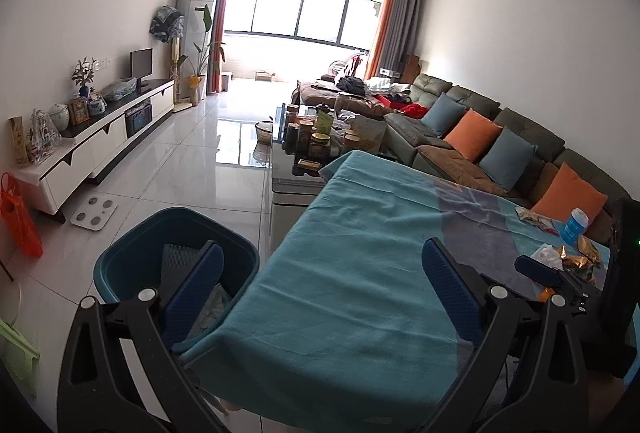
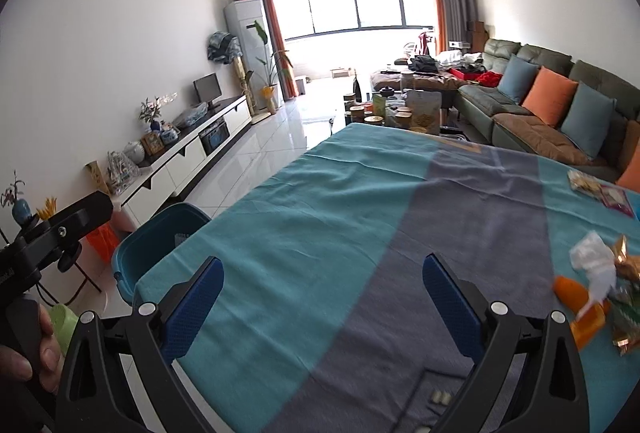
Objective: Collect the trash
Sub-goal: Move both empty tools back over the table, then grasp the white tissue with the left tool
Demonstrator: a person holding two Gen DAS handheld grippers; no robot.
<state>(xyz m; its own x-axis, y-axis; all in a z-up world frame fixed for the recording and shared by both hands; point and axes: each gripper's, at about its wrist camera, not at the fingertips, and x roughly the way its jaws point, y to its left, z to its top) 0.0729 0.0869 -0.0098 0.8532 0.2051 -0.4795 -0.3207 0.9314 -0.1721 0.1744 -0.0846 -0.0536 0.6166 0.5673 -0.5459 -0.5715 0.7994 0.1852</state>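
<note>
- The left claw (image 1: pixel 322 289) stands wide open with nothing between its blue pads (image 1: pixel 196 289), above the near left edge of the counter (image 1: pixel 360 253); one pad overlaps the rim of the bin in the left wrist view.
- The right claw (image 2: pixel 322 297) is also spread wide and empty, above the counter's near edge where the teal cloth (image 2: pixel 300 233) meets its grey stripe (image 2: pixel 460 225).
- The teal bin (image 1: pixel 132 253) stands on the floor just beside the counter's left edge, with something grey and ridged inside it.
- The trash (image 2: pixel 596 285) lies in a loose heap near the counter's right edge: crumpled white paper (image 2: pixel 592 261), gold foil wrappers (image 2: pixel 632 265) and an orange packet (image 2: pixel 576 293), touching one another.
- Two flat snack packets (image 2: pixel 600 189) lie further along the right edge, apart from the heap.
- A white and blue cup (image 1: pixel 576 223) stands at the right edge beyond the heap, seen in the left wrist view.
- A hand (image 2: pixel 24 349) grips the left tool's handle at the lower left of the right wrist view.
- Beyond the counter's far edge stands a low table crowded with jars (image 1: pixel 312 137), with a sofa (image 1: pixel 480 121) on the right.
</note>
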